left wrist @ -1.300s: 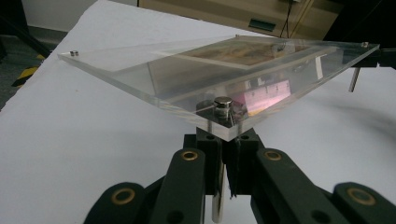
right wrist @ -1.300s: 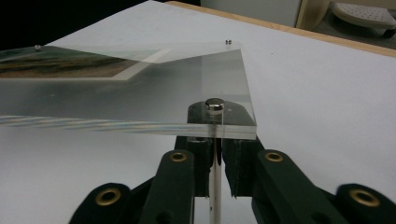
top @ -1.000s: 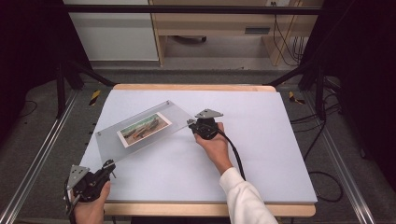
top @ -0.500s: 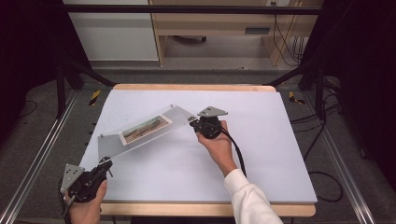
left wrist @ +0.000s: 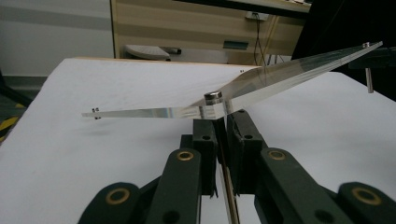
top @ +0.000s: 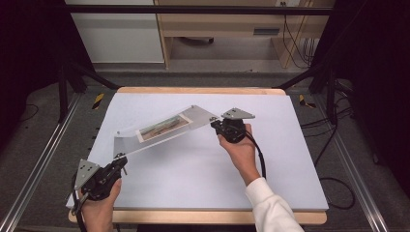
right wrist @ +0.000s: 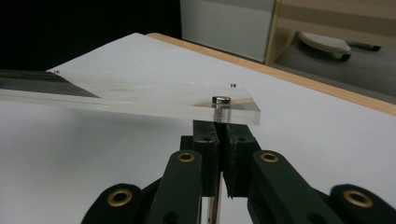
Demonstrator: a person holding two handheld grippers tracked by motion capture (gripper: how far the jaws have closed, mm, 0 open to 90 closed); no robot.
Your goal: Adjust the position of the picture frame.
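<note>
A clear acrylic frame (top: 145, 142) with a landscape picture (top: 162, 126) inside hangs tilted above the white mat (top: 193, 188). My left gripper (top: 121, 158) is shut on its near left corner and my right gripper (top: 213, 122) is shut on the far right corner. In the left gripper view the jaws (left wrist: 220, 122) meet just under the frame's corner (left wrist: 154, 112), beside a small round magnet (left wrist: 213, 95). The right gripper view shows the same grip (right wrist: 222, 123) under the other corner (right wrist: 140, 100), with a magnet (right wrist: 221, 100) on top.
The mat lies on a wooden table (top: 203, 91). Metal rails (top: 43, 159) run along the left, black posts (top: 63, 82) stand at the back corners, and cables (top: 333, 145) lie on the floor at right. A white cabinet (top: 121, 34) and wooden furniture (top: 227, 24) stand behind.
The frame has come up off the mat and now hangs slanted between both grippers. Both hands have risen, and the left gripper has moved in toward the frame's near corner.
</note>
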